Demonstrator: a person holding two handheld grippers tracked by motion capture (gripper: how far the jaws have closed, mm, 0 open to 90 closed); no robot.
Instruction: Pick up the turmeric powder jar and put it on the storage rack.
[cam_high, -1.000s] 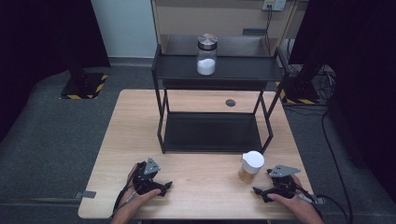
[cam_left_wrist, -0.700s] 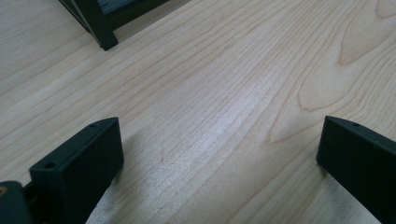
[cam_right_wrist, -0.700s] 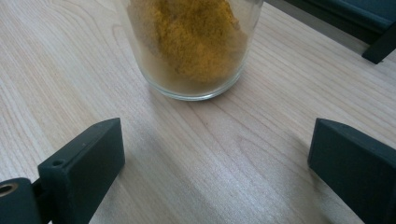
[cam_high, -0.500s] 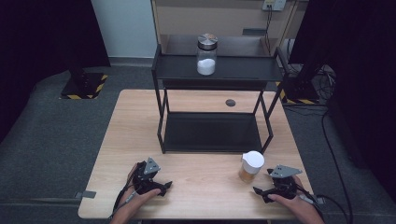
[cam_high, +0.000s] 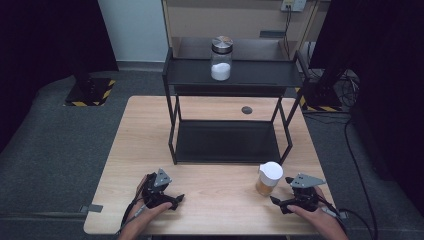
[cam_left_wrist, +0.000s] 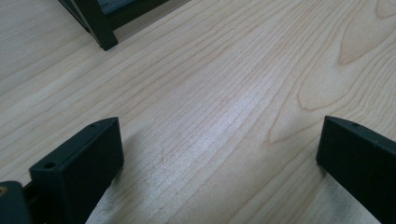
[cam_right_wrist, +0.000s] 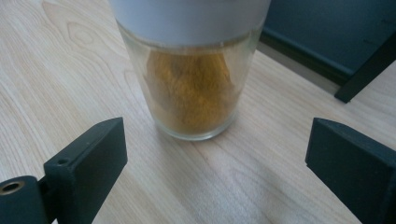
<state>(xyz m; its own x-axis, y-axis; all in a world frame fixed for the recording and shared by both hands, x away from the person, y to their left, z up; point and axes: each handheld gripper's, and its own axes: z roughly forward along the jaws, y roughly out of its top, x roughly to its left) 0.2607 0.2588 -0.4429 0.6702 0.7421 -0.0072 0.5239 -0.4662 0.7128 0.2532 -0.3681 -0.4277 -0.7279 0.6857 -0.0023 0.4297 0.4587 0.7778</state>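
Glass jar | just ahead of right gripper | jaws closing, untouched

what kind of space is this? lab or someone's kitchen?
Likely a lab or recording setup, not a kitchen: a bare wooden table on grey carpet, hazard-striped stand bases, loose cables and dark curtains. The black shelf rack and two jars look like staged props.
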